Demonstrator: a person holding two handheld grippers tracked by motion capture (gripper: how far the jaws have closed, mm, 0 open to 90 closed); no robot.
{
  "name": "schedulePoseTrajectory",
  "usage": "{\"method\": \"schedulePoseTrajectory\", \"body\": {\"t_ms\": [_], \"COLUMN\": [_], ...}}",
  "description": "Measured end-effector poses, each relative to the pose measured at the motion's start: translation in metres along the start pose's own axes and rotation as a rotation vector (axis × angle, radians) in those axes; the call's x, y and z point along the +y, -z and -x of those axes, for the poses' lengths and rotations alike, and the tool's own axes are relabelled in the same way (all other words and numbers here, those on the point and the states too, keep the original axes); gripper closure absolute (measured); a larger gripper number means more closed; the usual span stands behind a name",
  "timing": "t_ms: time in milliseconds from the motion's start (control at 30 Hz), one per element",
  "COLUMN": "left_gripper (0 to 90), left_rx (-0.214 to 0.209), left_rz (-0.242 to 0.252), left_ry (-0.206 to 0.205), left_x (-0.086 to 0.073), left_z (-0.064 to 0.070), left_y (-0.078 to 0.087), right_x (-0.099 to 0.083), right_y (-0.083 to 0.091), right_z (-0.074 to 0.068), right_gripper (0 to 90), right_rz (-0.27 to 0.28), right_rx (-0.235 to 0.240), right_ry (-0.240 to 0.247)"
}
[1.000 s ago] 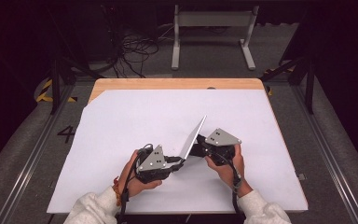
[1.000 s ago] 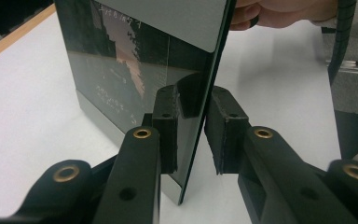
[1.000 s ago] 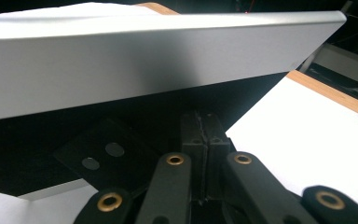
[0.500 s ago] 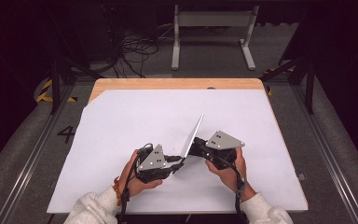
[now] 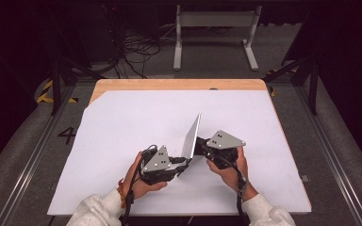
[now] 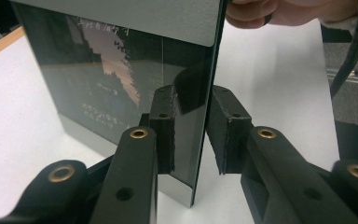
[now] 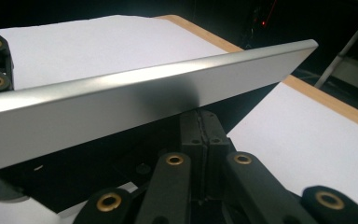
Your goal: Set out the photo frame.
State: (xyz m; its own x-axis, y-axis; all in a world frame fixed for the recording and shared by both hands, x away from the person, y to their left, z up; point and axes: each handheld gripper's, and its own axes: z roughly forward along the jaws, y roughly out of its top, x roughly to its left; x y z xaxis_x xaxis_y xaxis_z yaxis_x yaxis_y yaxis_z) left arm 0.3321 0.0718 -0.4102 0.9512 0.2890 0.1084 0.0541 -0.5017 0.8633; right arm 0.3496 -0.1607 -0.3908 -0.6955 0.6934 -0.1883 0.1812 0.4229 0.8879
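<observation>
Left gripper view: panel (image 6: 121, 79) between claw (image 6: 189, 135) jaws

"4" on floor (image 5: 67, 135) beside table (image 5: 122, 122)

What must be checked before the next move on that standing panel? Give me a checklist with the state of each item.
1. Left gripper astride the panel: ok, one jaw on each side of its edge.
2. Left jaws clamped on the panel: not ok, a gap shows beside one pad.
3. Right gripper shut: ok, its pads meet, behind the panel's silver back.
4. Right gripper touching the panel: cannot tell.
5. Panel upright: not ok, it leans in the high view.
6. Panel's lower corner on the table: ok, it appears to rest there.
</observation>
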Motion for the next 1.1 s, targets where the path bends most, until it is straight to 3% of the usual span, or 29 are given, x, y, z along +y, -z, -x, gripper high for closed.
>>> {"method": "schedulePoseTrajectory", "body": {"t_ms": [200, 300, 467, 733, 1100], "left_gripper": [70.8, 70.4, 70.2, 82.8, 82.9], "left_rx": [0.006, 0.003, -0.007, -0.040, -0.058], "left_rz": [0.003, 0.011, 0.010, -0.036, -0.053], "left_ry": [-0.006, -0.003, -0.004, -0.034, -0.028], "left_x": [0.002, 0.002, 0.002, -0.004, -0.006], "left_z": [0.001, 0.000, -0.001, 0.001, 0.002], "left_y": [-0.004, -0.006, -0.006, -0.002, -0.008], "right_x": [-0.001, -0.003, -0.004, -0.006, -0.004], "right_y": [0.000, 0.000, 0.002, 0.007, 0.014], "right_z": [0.001, 0.004, 0.004, -0.001, 0.002], "right_gripper": [90.0, 90.0, 87.5, 88.3, 89.5], "right_rz": [0.009, 0.019, 0.021, 0.002, 0.010], "right_rx": [-0.009, 0.017, 0.017, 0.059, 0.068], "right_ry": [0.000, -0.015, -0.020, 0.008, 0.005]}}
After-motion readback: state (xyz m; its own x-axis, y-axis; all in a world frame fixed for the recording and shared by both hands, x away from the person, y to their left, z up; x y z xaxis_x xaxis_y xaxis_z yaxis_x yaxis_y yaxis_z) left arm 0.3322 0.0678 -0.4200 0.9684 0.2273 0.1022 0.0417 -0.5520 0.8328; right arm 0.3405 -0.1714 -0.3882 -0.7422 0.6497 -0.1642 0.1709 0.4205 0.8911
